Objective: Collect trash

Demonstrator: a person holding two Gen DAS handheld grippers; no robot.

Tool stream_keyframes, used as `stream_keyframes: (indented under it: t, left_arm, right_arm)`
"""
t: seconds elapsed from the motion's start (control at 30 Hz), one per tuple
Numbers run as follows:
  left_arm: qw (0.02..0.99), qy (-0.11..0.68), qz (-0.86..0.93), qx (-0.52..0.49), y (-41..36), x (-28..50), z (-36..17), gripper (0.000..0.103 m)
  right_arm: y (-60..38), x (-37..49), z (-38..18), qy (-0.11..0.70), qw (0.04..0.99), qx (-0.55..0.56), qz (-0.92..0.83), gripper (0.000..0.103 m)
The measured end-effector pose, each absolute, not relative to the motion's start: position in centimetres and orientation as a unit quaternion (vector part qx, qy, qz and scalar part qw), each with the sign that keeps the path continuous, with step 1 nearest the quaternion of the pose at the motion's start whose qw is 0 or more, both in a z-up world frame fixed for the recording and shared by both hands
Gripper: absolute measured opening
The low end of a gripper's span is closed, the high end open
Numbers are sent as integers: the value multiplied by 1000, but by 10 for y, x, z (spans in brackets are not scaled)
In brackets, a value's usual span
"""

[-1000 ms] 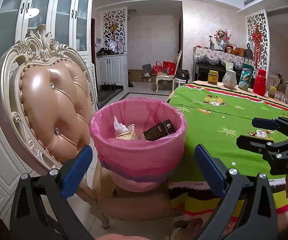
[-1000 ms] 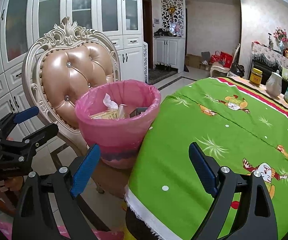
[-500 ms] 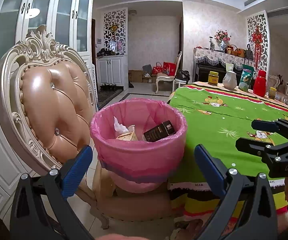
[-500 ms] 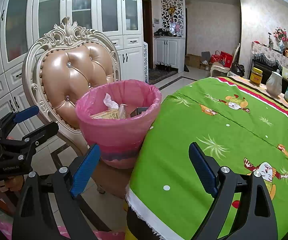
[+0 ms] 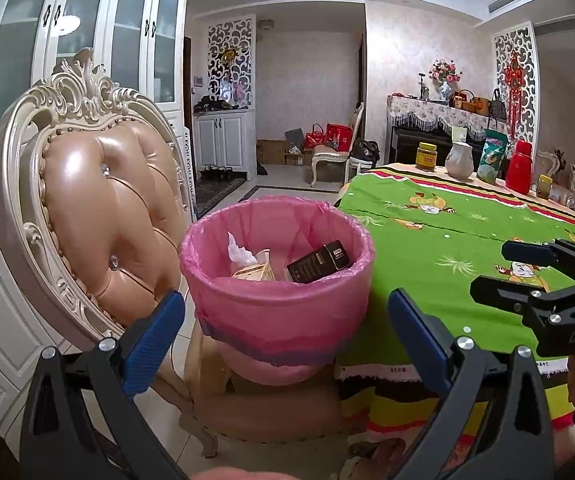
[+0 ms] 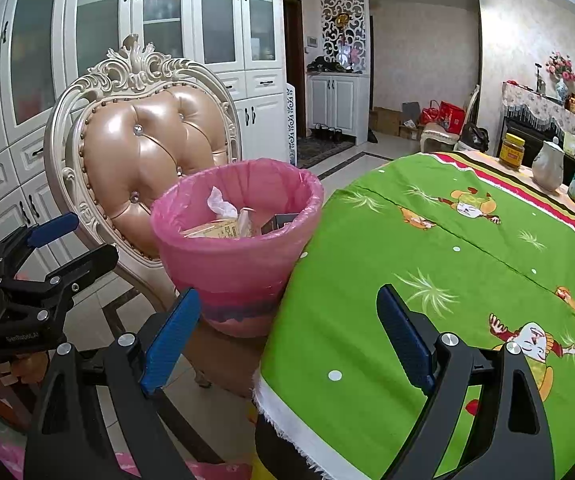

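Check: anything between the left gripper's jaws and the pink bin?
Nothing. In the left wrist view the left gripper stands open, empty, before the pink bin; only air between.

Both cams ride the grippers, tilted slightly down. Left view faces the pink bin [image 5: 277,276] close up; right view sits further right, over the green tablecloth [image 6: 447,248]. Both share bin and chair [image 6: 143,160] (each catches the other gripper too).

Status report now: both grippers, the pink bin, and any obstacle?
Left gripper open, empty. Right gripper open, empty. Pink bin on chair seat, black box and wrappers inside. Nothing blocking.
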State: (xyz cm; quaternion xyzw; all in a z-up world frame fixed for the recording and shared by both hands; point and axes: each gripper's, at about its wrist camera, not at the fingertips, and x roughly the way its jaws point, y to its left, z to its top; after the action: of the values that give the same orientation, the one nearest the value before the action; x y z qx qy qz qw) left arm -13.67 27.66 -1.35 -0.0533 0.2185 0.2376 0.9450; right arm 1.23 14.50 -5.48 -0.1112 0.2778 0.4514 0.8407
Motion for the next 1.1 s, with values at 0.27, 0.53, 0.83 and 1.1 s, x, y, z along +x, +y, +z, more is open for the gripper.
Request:
stream_keyframes:
  t: [0.27,0.53,0.83,1.1]
  left_arm:
    - [944,219,239,-54,276,-137,-13,98]
    - [944,219,239,-55,276,-138,-13,98]
    - [944,219,239,-55,276,-138,-13,98]
    - [944,219,239,-55,277,-139,-13,98]
  right_arm:
    - [147,12,-56,280,839,-111,453,84]
    - [148,11,-56,280,839,-111,454,84]
    - [149,11,-58,281,838,-113,455,84]
    - [149,11,-57,280,838,-112,455,84]
